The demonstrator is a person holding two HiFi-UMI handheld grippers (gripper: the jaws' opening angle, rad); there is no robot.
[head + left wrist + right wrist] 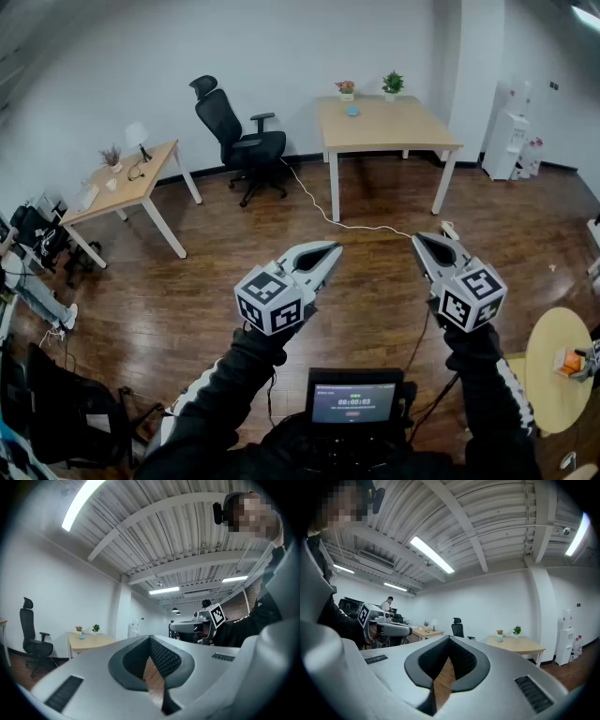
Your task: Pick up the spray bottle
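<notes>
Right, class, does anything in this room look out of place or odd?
A white cable trails loose across the wooden floor from beside the office chair, a tripping risk. Nothing else stands out.

Tiny things, clipped edges!
On the light wooden table (403,127) a small blue thing (352,111) is too tiny to name; nearer than that table, to its right, a round yellow table (548,384) runs off the edge, and the screen (355,403) shows digits too blurred to read.

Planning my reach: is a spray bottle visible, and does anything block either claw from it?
No spray bottle shows. The grey left claw and grey right claw, both shut and empty, hover over brown wooden floor.
</notes>
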